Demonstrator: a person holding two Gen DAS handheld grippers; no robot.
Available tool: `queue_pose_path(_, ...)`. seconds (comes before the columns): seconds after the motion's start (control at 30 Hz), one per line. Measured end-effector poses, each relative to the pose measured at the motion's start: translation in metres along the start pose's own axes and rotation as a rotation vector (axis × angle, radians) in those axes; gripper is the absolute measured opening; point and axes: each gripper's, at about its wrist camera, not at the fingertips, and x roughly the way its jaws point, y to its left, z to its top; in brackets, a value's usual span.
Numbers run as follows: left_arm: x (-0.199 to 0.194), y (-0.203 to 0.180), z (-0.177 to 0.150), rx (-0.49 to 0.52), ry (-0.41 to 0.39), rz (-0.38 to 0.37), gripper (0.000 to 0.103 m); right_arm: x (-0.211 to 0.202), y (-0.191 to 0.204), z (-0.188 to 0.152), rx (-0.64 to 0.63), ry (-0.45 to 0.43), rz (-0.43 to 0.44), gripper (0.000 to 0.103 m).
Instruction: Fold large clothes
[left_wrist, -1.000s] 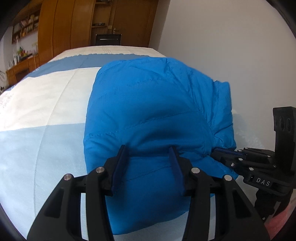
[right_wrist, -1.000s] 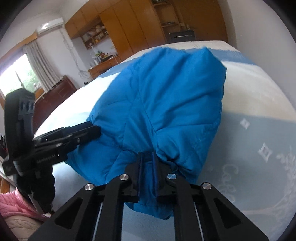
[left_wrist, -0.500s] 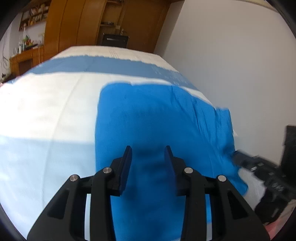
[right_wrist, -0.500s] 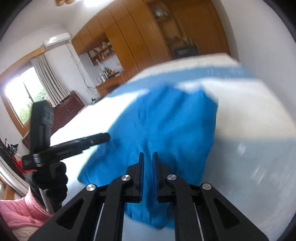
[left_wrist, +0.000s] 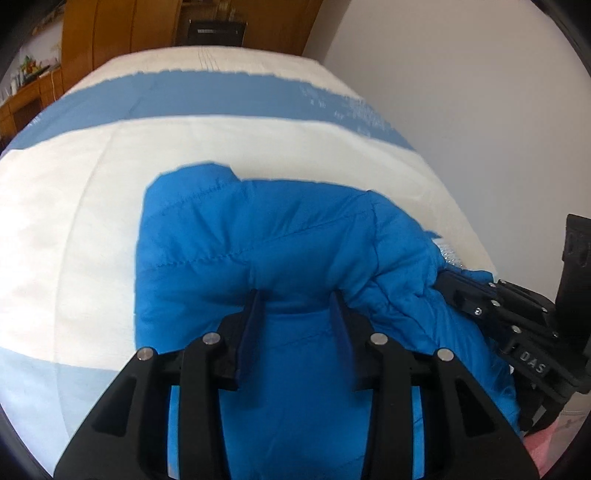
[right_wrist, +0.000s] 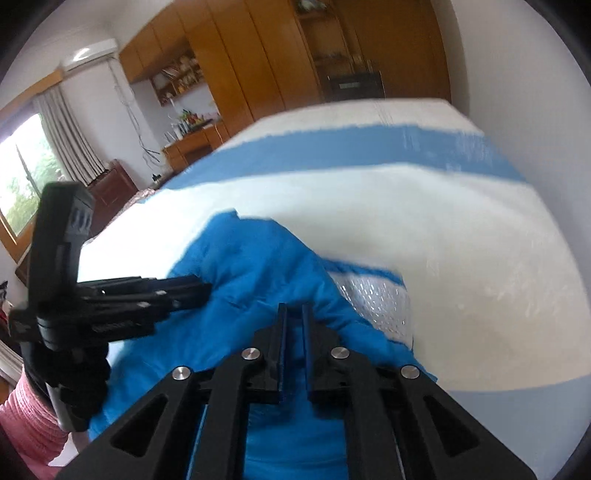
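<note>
A bright blue puffer jacket (left_wrist: 280, 236) lies bunched on the bed, its near part raised. My left gripper (left_wrist: 298, 299) is shut on a thick fold of it, the padding bulging between the pads. My right gripper (right_wrist: 294, 308) is shut on a thin edge of the jacket (right_wrist: 258, 266), its pads nearly touching. Beside that edge the silver lining (right_wrist: 376, 299) is turned up. Each gripper appears in the other's view: the right gripper (left_wrist: 458, 291) at the jacket's right side, the left gripper (right_wrist: 205, 290) at its left. The jacket's near end is hidden under the grippers.
The bed cover (left_wrist: 74, 206) has white and blue bands, with a dark blue stripe (left_wrist: 221, 96) further back. A white wall (left_wrist: 461, 92) runs close along the bed's right side. Wooden wardrobes (right_wrist: 258, 66) and a window (right_wrist: 22, 173) stand behind. A pink sleeve (right_wrist: 26, 417) shows at lower left.
Both grippers have moved forward over the bed with the jacket's near edge. The jacket, spread out before, is now bunched, and its silver lining shows.
</note>
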Motion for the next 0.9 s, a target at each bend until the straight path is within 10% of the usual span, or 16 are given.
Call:
queue_pose_path(0.53, -0.004, -0.006, -0.006, 0.031, -0.023, 0.073, 0.038, 0.004, -0.013, -0.014, 0.075, -0.019, 0.022, 0.001)
queue_pose_path(0.9, -0.099, 0.045, -0.055, 0.012, -0.165, 0.083, 0.068, -0.07, -0.011, -0.028, 0.14, -0.081, 0.116, 0.063)
